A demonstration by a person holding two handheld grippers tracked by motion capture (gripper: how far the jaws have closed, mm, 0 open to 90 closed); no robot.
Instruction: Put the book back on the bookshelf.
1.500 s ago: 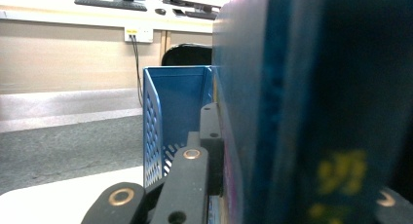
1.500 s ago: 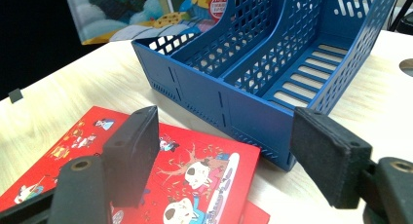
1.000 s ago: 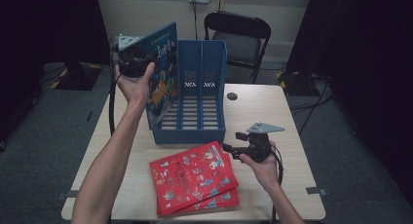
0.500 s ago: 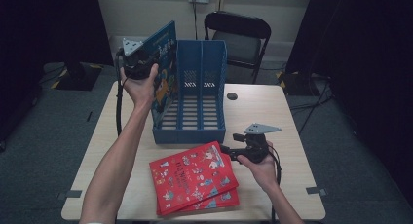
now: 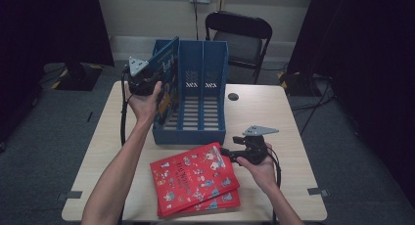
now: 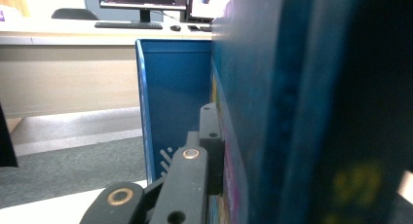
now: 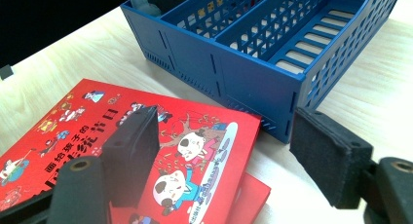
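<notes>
We are clamping our left gripper (image 5: pixel 147 83) on a blue picture book (image 5: pixel 166 80), holding it upright in the leftmost slot of the blue file rack (image 5: pixel 195 132). Our right gripper (image 5: pixel 235 149) is hovering, jaws apart, just over the red picture books (image 5: pixel 193 178) stacked on the table (image 5: pixel 288 122).

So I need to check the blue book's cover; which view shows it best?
The high view: the blue book stands upright in the file rack's left slot, cover visible. The left gripper view shows it edge-on and blurred; the right gripper view barely catches it.
</notes>
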